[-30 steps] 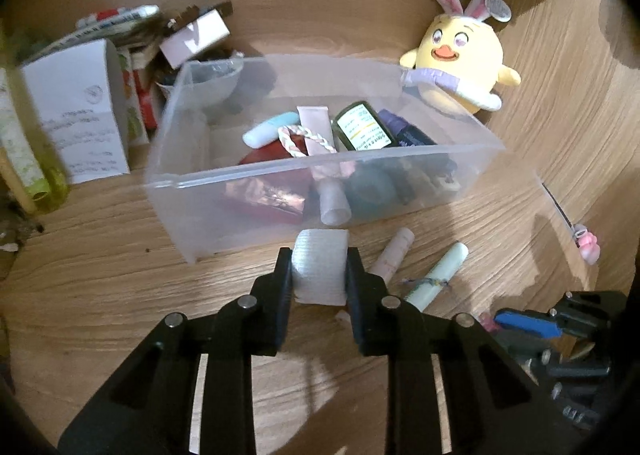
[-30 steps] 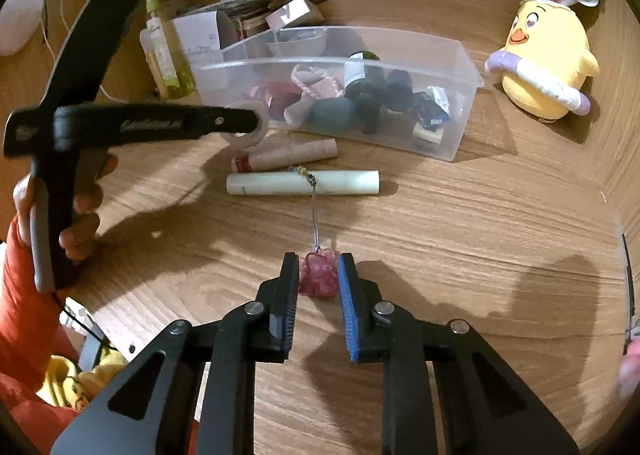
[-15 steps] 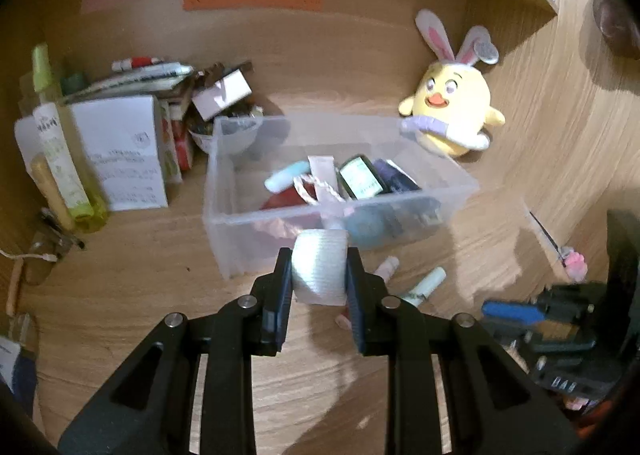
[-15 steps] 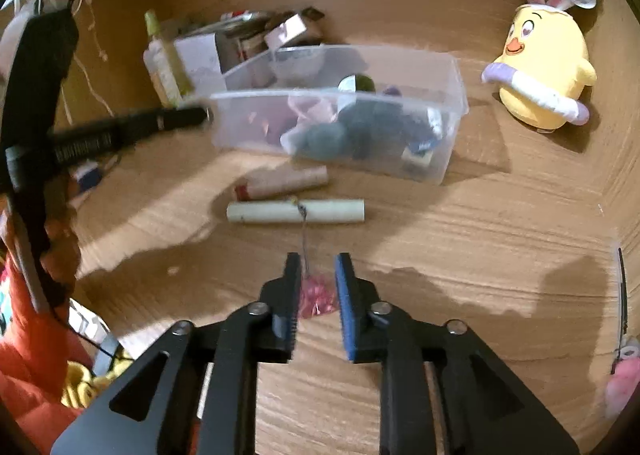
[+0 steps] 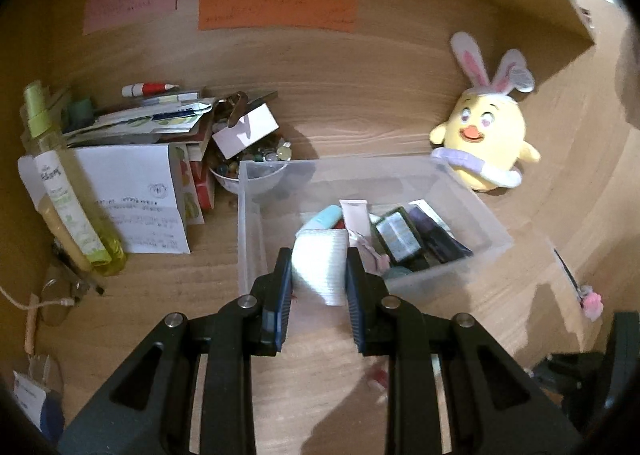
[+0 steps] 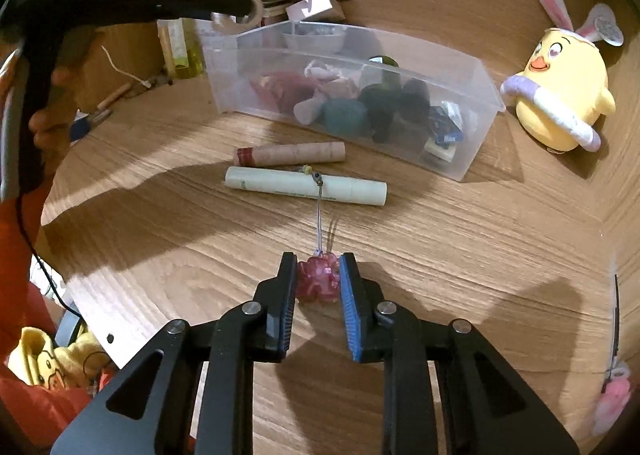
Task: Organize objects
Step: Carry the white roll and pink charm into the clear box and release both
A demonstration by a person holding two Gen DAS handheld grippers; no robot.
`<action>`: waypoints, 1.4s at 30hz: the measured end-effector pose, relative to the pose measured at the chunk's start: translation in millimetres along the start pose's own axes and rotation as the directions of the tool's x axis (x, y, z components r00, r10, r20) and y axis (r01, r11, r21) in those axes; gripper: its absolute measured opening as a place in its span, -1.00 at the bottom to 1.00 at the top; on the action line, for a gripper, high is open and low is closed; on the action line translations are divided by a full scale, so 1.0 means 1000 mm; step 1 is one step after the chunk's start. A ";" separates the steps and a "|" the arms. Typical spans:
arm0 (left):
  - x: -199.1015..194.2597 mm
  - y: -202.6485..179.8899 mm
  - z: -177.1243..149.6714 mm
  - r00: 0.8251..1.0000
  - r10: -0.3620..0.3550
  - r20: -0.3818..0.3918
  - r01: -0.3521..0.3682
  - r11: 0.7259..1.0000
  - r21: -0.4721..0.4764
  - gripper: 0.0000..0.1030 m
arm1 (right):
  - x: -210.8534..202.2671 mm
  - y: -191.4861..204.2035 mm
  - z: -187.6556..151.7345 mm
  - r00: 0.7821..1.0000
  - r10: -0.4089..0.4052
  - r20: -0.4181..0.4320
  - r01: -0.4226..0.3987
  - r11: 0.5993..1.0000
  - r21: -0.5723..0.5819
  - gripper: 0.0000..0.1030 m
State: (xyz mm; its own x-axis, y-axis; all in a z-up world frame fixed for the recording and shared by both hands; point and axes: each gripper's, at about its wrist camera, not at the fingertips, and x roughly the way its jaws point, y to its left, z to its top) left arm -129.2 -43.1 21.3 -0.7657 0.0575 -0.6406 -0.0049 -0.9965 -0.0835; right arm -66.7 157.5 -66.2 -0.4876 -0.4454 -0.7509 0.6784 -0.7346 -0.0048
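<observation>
Left claw: your left gripper (image 5: 316,269) was clenched on the white tape roll (image 5: 320,265).
Roll's place: you held it above the clear bin (image 5: 486,233), by its near-left corner.
Right claw: your right gripper (image 6: 318,275) bracketed the pink charm (image 6: 318,278) on the desk (image 6: 460,239); whether the pads pressed it, I cannot tell.
Charm's cord: it ran straight ahead, towards the bin.

A wooden desk (image 6: 460,239) meets a wooden back panel (image 5: 340,67) bearing pink, green and orange paper notes (image 5: 276,9).
</observation>
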 end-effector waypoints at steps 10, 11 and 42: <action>0.048 0.003 0.028 0.996 0.044 -0.073 -0.043 0.999 0.007 -0.52 | -0.017 -0.017 0.016 0.998 0.015 0.062 -0.019 0.997 0.070 -0.89; 0.053 0.004 0.029 0.996 0.042 -0.085 -0.042 0.999 0.004 -0.52 | -0.018 -0.019 0.017 0.998 0.013 0.064 -0.018 0.997 0.075 -0.89; -0.008 -0.023 -0.023 0.999 -0.031 -0.037 0.035 0.995 0.097 0.26 | -0.070 -0.063 0.137 0.916 -0.167 0.364 0.140 0.985 0.100 -0.89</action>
State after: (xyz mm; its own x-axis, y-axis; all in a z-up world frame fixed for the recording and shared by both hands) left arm -108.0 -19.3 11.1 -0.7410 0.0907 -0.6654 -0.0941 -0.9951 -0.0309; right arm -150.7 164.4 77.4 -0.7600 -0.4716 -0.4472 0.5452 -0.8372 -0.0436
